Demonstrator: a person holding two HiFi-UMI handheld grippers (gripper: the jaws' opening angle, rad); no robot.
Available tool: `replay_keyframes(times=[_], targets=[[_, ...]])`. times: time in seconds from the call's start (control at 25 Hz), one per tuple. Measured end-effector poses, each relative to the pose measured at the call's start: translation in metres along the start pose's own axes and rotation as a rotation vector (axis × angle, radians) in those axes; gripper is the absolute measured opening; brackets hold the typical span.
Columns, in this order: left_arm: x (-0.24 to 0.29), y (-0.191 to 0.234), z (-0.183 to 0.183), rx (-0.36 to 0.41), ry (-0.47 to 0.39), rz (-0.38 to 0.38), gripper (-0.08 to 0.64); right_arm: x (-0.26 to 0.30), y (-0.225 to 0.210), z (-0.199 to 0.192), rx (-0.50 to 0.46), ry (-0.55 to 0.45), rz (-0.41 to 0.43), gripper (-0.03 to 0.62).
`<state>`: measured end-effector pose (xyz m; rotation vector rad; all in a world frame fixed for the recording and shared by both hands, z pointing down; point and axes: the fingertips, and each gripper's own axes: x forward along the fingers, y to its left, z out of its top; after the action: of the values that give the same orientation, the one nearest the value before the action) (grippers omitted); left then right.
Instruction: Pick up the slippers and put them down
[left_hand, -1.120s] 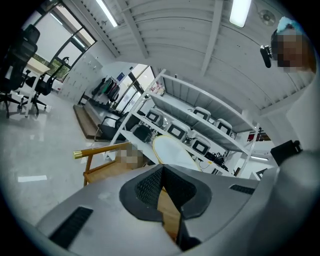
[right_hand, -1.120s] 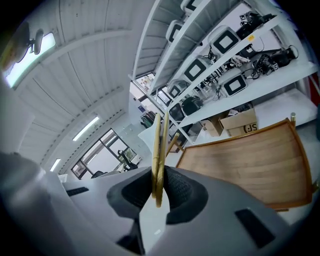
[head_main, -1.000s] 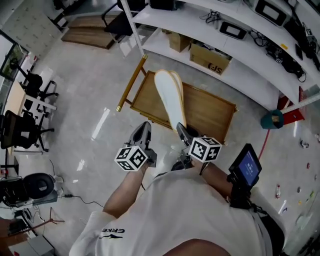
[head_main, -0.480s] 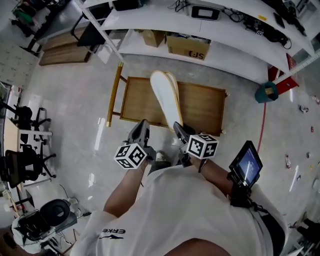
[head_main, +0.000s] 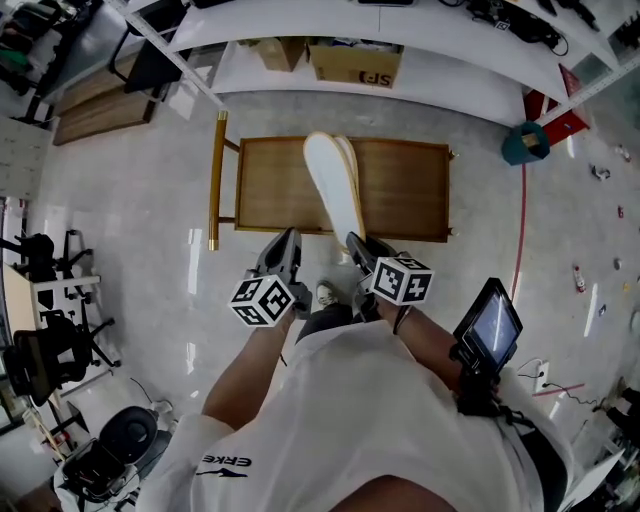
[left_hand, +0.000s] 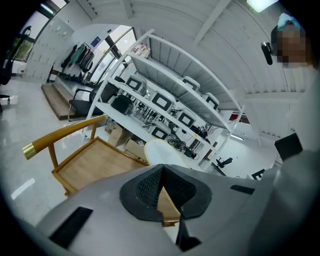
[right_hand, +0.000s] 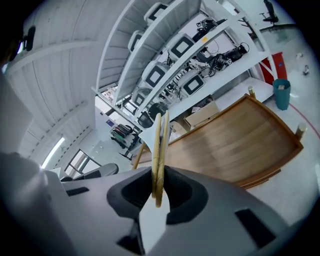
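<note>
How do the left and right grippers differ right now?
The right gripper is clamped on the pair of slippers, which sit edge-on between its jaws; the left gripper holds nothing. The left gripper's jaws meet at their tips, while the right gripper's are held apart by the slippers. Both point toward the wooden chair, side by side.

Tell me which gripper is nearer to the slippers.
Right. The right gripper is clamped on the near end of the slippers, pressed together as a pair. The left gripper is shut on nothing, off to their left and not touching them.
</note>
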<state>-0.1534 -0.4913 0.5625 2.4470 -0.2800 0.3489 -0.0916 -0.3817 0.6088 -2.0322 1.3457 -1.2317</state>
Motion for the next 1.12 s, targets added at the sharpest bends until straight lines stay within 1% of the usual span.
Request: replay_keyframes(times=[0.6, 1.12], targets=[[0.001, 0.039, -0.035, -0.003, 0.122, 0.012, 0.003, 0.047, -0.039, -0.047, 0.102, 0.054, -0.106, 0.063], [0.007, 0.055, -0.047, 0.011, 0.191, 0.000, 0.003, 0.069, -0.064, -0.069, 0.207, 0.063, -0.167, 0.063]])
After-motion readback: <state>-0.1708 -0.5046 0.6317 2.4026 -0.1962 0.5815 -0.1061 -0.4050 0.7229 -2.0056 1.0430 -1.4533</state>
